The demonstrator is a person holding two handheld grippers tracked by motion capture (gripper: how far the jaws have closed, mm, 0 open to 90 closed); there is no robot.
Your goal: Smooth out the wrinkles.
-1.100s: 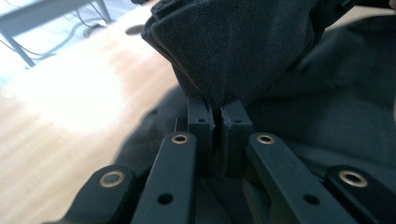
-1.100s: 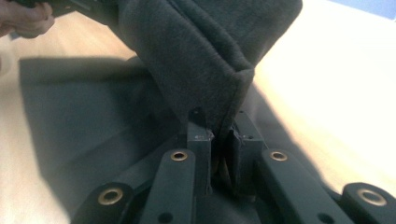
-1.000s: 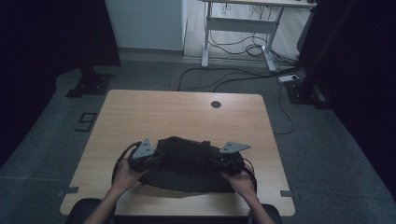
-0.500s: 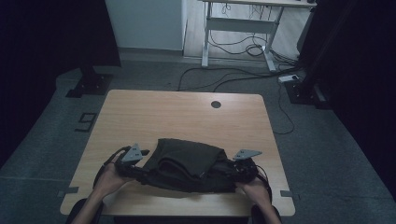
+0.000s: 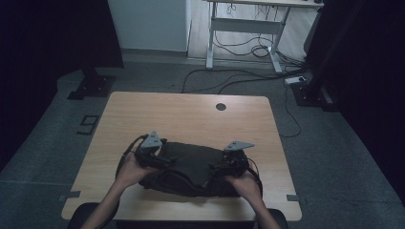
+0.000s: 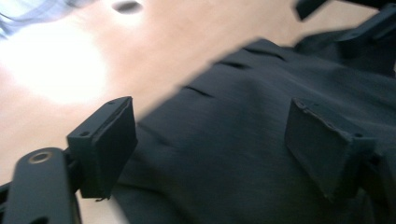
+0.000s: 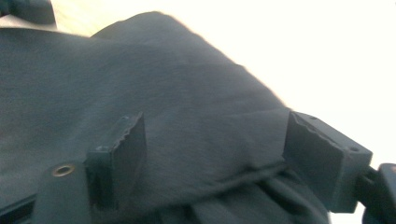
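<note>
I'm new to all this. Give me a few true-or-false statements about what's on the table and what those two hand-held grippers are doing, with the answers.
1. A dark garment lies on the table. True.
2. The garment sits at the table's far edge. False: it lies near the person's edge.
3. The left hand-held gripper is clamped shut on the cloth. False: its jaws have just been opening and stand apart, with cloth between them but not pinched.
4. The right hand-held gripper is open over the garment. True: its jaws have just been opening too.
5. A round hole shows in the tabletop beyond the garment. True.
</note>
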